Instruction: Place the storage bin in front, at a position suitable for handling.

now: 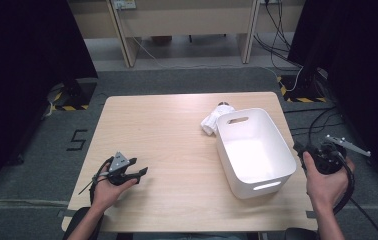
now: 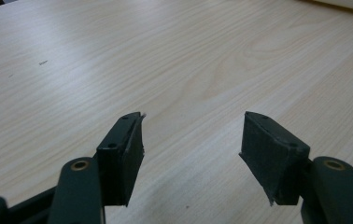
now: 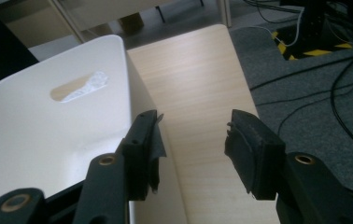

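Standing at the right of the tabletop (image 1: 167, 130): white plastic bin (image 1: 253, 150), judged light, stiff, smooth-walled, best taken by its rim or handle slots. Right gripper (image 3: 193, 140) just beside it, left gripper (image 2: 191, 149) well apart; both jaws wide, nothing held.

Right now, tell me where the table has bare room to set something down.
The widest bare patch runs from the table's left edge to the bin, ahead of the left claw. A narrow strip lies between the bin and the right edge. Crowded: the far corner of the bin, where the white cloth lies against it.
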Motion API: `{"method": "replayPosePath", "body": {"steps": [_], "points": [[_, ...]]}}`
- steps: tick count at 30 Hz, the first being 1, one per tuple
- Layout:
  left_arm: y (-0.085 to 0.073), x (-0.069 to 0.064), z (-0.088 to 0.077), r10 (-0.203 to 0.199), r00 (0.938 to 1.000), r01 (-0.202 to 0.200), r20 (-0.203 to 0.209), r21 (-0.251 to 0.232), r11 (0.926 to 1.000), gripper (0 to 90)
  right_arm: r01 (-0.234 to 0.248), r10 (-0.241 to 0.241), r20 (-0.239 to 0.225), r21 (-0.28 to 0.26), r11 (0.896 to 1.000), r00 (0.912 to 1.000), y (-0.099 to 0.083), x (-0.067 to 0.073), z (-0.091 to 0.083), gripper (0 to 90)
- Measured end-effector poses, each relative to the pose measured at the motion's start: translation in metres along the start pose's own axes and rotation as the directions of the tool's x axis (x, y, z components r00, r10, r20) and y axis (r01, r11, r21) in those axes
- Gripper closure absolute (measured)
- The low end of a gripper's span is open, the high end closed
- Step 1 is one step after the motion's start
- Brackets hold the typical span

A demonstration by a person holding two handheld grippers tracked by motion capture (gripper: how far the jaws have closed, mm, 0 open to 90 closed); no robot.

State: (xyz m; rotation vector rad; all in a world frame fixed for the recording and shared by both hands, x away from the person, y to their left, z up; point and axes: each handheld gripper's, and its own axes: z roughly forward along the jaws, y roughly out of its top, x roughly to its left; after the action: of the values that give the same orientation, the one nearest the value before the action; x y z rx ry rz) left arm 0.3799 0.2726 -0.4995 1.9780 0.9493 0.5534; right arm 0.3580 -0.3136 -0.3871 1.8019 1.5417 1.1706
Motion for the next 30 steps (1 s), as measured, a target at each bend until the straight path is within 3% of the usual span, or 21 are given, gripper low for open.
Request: {"method": "replayPosePath", "body": {"steps": [5, 7, 11, 13, 15, 19, 20, 25, 27, 30], "points": [[0.01, -0.004, 0.002, 0.021, 0.9996, -0.021, 0.021, -0.011, 0.9997, 39.0, 0.052, -0.051, -0.026, 0.013, 0.999, 0.9983, 0.009, 0.009, 0.0, 53.7], [0.014, -0.006, 0.003, 0.025, 0.9994, -0.025, 0.025, -0.02, 0.9995, 39.4, 0.1, -0.099, -0.029, 0.032, 0.994, 0.9947, 0.011, 0.017, 0.002, 53.6], [0.021, -0.009, 0.006, 0.041, 0.9985, -0.04, 0.036, -0.025, 0.9989, 39.6, 0.135, -0.132, -0.035, 0.095, 0.986, 0.9907, 0.01, 0.026, 0.01, 53.5], [0.024, -0.011, 0.007, 0.045, 0.9981, -0.044, 0.042, -0.027, 0.9987, 39.6, 0.158, -0.153, -0.047, 0.119, 0.98, 0.9871, 0.01, 0.03, 0.015, 53.8], [0.025, -0.012, 0.008, 0.051, 0.9977, -0.049, 0.046, -0.03, 0.9983, 39.6, 0.195, -0.192, -0.033, 0.155, 0.969, 0.9808, 0.01, 0.036, 0.02, 56.2], [0.027, -0.013, 0.008, 0.057, 0.9969, -0.055, 0.054, -0.031, 0.998, 39.6, 0.219, -0.221, -0.016, 0.209, 0.953, 0.9752, 0.009, 0.039, 0.029, 59.7], [0.028, -0.013, 0.008, 0.057, 0.9968, -0.055, 0.056, -0.031, 0.998, 39.5, 0.238, -0.243, -0.006, 0.224, 0.945, 0.9701, 0.008, 0.04, 0.031, 61.2], [0.027, -0.011, 0.009, 0.057, 0.9971, -0.056, 0.051, -0.028, 0.998, 39.5, 0.253, -0.262, 0.028, 0.186, 0.949, 0.9646, 0.015, 0.039, 0.027, 62.2], [0.028, -0.012, 0.01, 0.061, 0.9968, -0.06, 0.052, -0.027, 0.9979, 39.5, 0.273, -0.285, 0.049, 0.174, 0.946, 0.9573, 0.019, 0.038, 0.024, 61.3], [0.03, -0.014, 0.01, 0.068, 0.9963, -0.066, 0.053, -0.029, 0.9974, 39.4, 0.277, -0.288, 0.026, 0.21, 0.938, 0.9572, 0.022, 0.036, 0.03, 62.2]]}}
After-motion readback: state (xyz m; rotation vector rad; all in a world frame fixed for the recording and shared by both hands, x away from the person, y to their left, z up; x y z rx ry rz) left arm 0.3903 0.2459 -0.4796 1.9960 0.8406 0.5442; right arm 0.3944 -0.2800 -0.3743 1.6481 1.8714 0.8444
